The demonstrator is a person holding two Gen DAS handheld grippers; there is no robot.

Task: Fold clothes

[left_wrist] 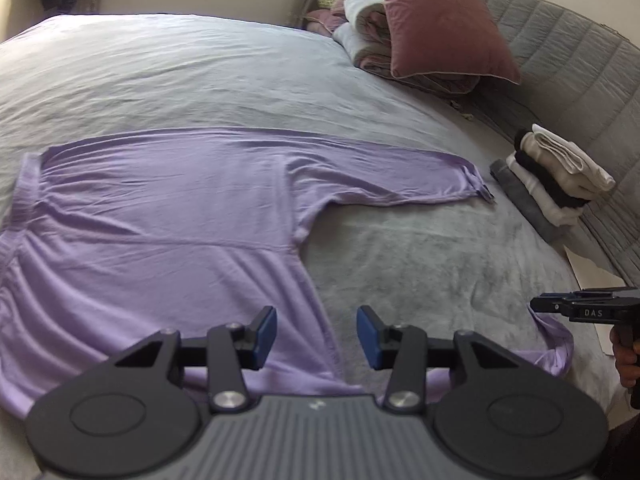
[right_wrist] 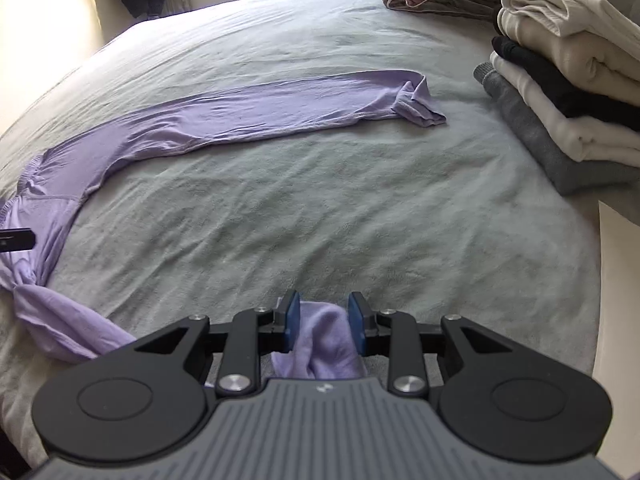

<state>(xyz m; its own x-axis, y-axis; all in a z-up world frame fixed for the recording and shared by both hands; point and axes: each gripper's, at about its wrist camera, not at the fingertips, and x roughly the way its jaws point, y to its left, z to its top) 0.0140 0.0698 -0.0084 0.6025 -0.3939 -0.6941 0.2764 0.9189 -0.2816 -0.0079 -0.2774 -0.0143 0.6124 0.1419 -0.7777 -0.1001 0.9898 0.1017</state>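
A lilac long-sleeved top (left_wrist: 160, 208) lies flat on the grey bed sheet (left_wrist: 420, 248). One sleeve (left_wrist: 400, 176) stretches toward the far right. My left gripper (left_wrist: 317, 332) hovers just above the top's near edge, where body and near sleeve meet. Its blue pads (left_wrist: 267, 330) stand apart with nothing pinched. In the right wrist view my right gripper (right_wrist: 324, 322) is shut on a bunch of lilac sleeve fabric (right_wrist: 326, 340). The rest of that sleeve (right_wrist: 60, 320) trails off left. The far sleeve (right_wrist: 260, 108) lies stretched out with its cuff crumpled. The right gripper (left_wrist: 538, 305) also shows at the left view's right edge.
A stack of folded clothes (left_wrist: 556, 176) in white, black and grey sits at the bed's right edge, seen close as a stack (right_wrist: 560, 92). A mauve pillow (left_wrist: 436, 20) and folded bedding (left_wrist: 364, 32) lie at the head. A quilted grey headboard (left_wrist: 580, 60) curves along the right.
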